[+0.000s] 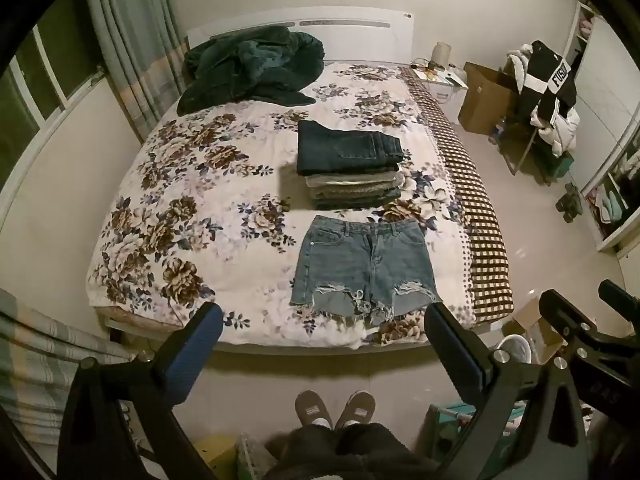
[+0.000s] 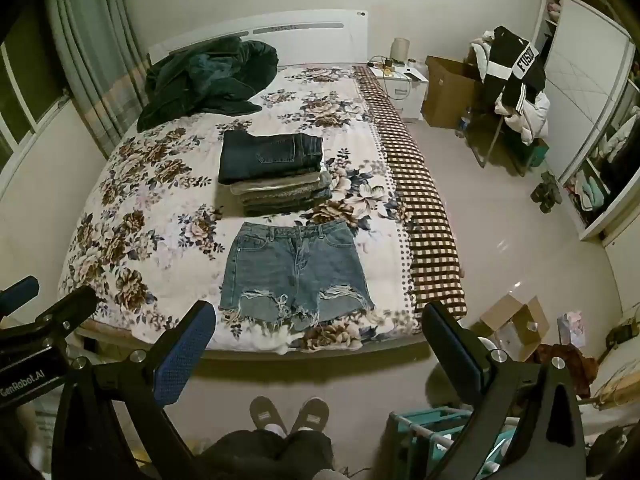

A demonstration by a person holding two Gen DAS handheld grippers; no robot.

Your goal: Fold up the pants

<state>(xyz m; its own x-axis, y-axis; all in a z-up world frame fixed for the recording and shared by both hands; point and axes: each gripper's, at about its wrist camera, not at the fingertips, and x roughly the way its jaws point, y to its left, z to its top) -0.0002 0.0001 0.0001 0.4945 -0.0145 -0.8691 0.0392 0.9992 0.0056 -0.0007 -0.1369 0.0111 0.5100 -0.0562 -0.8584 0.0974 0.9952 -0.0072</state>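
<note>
The denim shorts (image 1: 366, 266) lie flat and unfolded near the foot of the bed (image 1: 192, 216), waistband toward the headboard, frayed hems toward the person. Just beyond them sits a stack of folded pants (image 1: 350, 170), dark jeans on top. A dark green blanket (image 1: 252, 70) is heaped by the headboard. The left gripper (image 1: 324, 354) and right gripper (image 2: 318, 354) hover off the bed's near edge, jaws spread wide, holding nothing. The person's slippers (image 2: 288, 412) show below, probably on the floor.
</note>
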